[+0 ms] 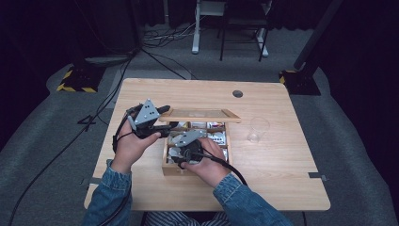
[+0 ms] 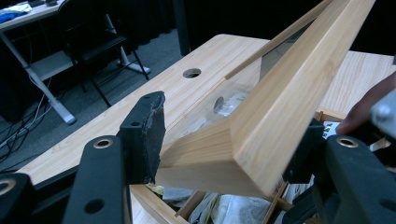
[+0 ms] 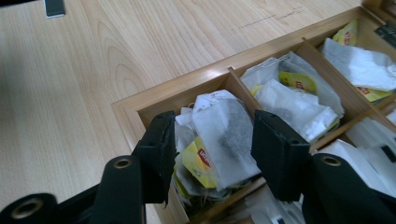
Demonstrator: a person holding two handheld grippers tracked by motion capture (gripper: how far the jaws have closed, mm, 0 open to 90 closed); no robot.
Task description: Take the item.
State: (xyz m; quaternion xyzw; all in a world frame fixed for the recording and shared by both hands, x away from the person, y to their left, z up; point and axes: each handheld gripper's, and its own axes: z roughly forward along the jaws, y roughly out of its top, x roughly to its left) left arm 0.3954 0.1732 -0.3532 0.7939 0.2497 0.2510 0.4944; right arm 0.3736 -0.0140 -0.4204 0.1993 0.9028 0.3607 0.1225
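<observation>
Raised glass-paned wooden lid (image 1: pixel 200 115) overhanging the box's far compartments, near compartments seemingly open from above, clear plastic cup (image 1: pixel 258 129) standing right of the compartmented wooden tea box (image 1: pixel 170 170)

**Count of things on and around the table**

One wooden table (image 1: pixel 277 155) fills the middle of the high view. On it stands one wooden tea box (image 1: pixel 170 169) at centre, with one glass-paned lid (image 1: pixel 200 115) raised above its upper edge. One clear glass cup (image 1: pixel 258 129) sits right of centre. Two hand-held grippers show: the left gripper (image 1: pixel 162 123) at centre left and the right gripper (image 1: pixel 181 163) just below centre. In the right gripper view three compartments of tea bags (image 3: pixel 224 135) can be told apart along the box's near edge; the bags themselves are heaped too thickly to count. One folding chair (image 1: pixel 244 28) stands at the top of the high view.
</observation>
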